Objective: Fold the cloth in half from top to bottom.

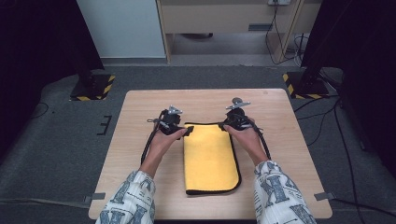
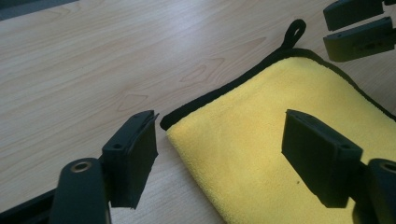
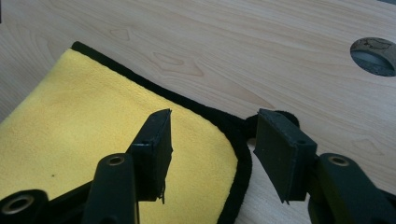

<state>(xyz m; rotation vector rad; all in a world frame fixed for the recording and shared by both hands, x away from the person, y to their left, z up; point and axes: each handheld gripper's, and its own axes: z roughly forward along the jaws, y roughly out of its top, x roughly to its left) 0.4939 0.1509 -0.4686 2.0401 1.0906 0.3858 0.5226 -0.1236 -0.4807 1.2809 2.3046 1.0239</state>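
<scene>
The yellow cloth is laid flat on the worktop, its far corners straddled, ungripped, by the part-open left tongs and right tongs.

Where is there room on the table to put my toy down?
Bare wood lies between the yellow cloth and the table edges on both sides, and along the far edge. It is crowded at the cloth's far corners, where the left hand-held gripper and right hand-held gripper sit.

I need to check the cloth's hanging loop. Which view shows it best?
The left gripper view: the loop stands clear on the table at the yellow cloth's corner. The right gripper view has it partly hidden behind a jaw; in the high view it is too small.
</scene>
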